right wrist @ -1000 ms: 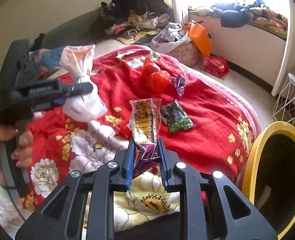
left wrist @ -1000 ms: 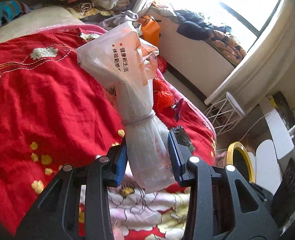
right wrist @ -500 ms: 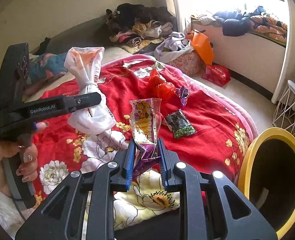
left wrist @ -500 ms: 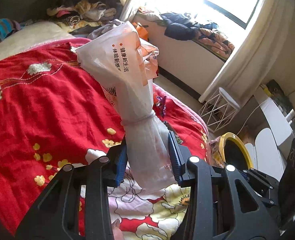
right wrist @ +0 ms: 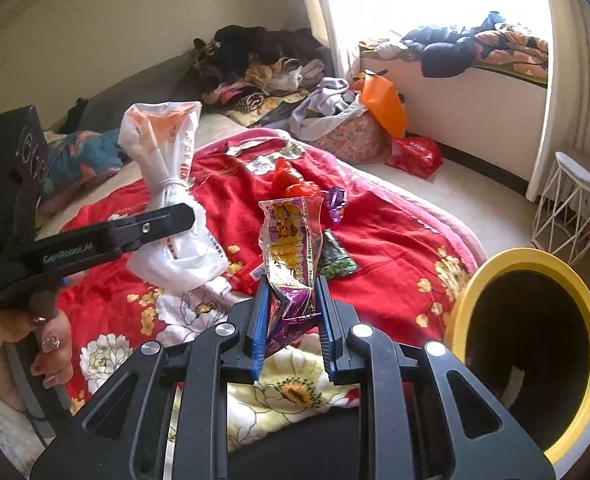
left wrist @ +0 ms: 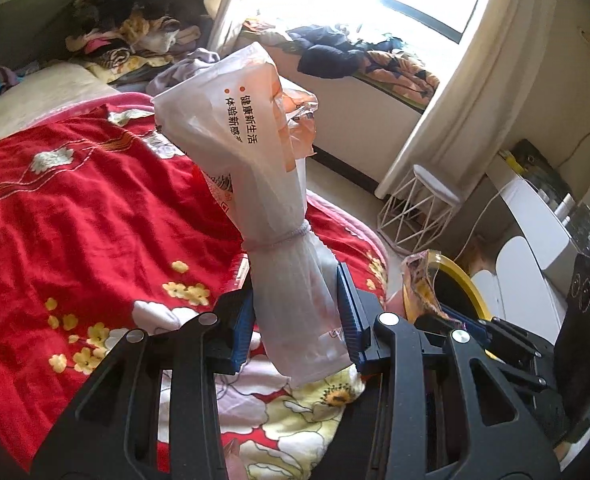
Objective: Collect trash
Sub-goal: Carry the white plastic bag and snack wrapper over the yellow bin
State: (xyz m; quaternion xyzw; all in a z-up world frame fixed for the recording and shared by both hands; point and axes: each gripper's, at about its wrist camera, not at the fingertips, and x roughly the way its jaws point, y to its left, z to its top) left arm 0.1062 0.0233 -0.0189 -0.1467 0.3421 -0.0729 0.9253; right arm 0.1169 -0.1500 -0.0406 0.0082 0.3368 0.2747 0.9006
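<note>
Both hands are loaded, so the step in hand looks like carrying trash to the bin, not picking it up. The left hand-held gripper (left wrist: 297, 316) is clamped around the lower part of a tied white plastic bag with orange print (left wrist: 263, 184), which stands up out of the jaws, its neck cinched by a band just above them. The right hand-held gripper (right wrist: 291, 320) pinches the crumpled bottom end of a purple-and-yellow foil snack wrapper (right wrist: 293, 248), its open end upright.

In the right wrist view the round yellow-rimmed bin with a dark inside (right wrist: 535, 344) sits at about 4 o'clock, close to the gripper and off the edge of the red floral blanket on the bed (right wrist: 395, 240). The left view shows the same bin at about 3 o'clock, with the wrapper near its rim.

More trash lies on the blanket at 12 o'clock from the right gripper: a crumpled red plastic bag (right wrist: 295, 184), a small purple wrapper (right wrist: 337, 200) and a dark green snack packet (right wrist: 337, 260).

The next move probably calls for swinging the wrapper over the bin mouth before letting go, then bringing the bag across; being light, the wrapper may drift if dropped from high.
</note>
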